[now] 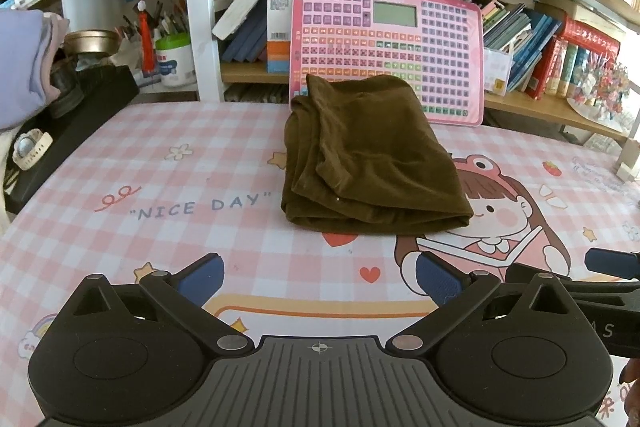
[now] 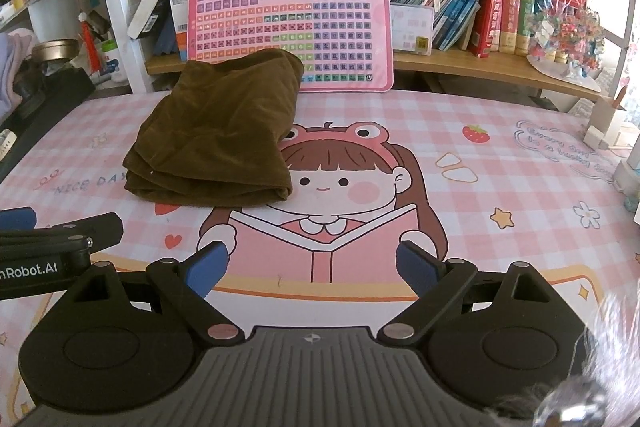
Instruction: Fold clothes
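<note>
A dark olive-brown garment [image 1: 368,155] lies folded into a thick rectangle on the pink checked table mat [image 1: 160,163], its far edge against a pink keyboard toy. In the right wrist view the same garment [image 2: 220,131] lies ahead and to the left. My left gripper [image 1: 320,277] is open, held back from the garment's near edge with nothing between its blue pads. My right gripper [image 2: 312,265] is open too, over the cartoon girl print, to the right of the garment. Each gripper's tip shows at the side of the other's view.
A pink keyboard toy [image 2: 288,23] leans against a bookshelf full of books [image 2: 500,15] at the back. A black box [image 1: 72,131] with a watch, a folded lilac cloth pile [image 1: 22,63] and jars stand at the left. A paper flower ornament [image 2: 564,31] sits at the right.
</note>
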Motion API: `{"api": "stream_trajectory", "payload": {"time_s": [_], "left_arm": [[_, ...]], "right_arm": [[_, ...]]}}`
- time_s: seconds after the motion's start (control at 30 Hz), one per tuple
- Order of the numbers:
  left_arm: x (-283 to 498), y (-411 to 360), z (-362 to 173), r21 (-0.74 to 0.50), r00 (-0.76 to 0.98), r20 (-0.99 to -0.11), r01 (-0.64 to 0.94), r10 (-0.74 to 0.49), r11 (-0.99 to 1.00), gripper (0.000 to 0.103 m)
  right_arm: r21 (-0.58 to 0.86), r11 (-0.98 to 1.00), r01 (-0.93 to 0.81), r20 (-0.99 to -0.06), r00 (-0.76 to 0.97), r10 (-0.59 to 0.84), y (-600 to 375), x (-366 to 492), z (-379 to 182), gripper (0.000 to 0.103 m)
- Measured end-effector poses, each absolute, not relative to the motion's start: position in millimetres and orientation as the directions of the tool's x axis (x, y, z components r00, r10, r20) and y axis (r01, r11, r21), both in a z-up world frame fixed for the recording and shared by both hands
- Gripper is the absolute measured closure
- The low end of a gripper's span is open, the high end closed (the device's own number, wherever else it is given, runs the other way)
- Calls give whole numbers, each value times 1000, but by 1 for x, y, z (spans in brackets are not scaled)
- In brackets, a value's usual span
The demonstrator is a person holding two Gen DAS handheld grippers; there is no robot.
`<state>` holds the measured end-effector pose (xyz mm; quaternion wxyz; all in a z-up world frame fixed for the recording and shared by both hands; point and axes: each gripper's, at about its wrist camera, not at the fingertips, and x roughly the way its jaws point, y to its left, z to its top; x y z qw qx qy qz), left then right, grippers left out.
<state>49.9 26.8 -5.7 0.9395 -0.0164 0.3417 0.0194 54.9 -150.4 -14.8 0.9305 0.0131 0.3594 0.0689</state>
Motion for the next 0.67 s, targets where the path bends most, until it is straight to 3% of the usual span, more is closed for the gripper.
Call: {"api": "stream_trajectory", "payload": {"time_s": [0.67], "left_arm": [[54, 25, -9, -25, 747, -665, -33, 8, 999, 0]], "right_arm": [[71, 990, -118, -675, 725, 135, -152, 60, -18, 12]]}}
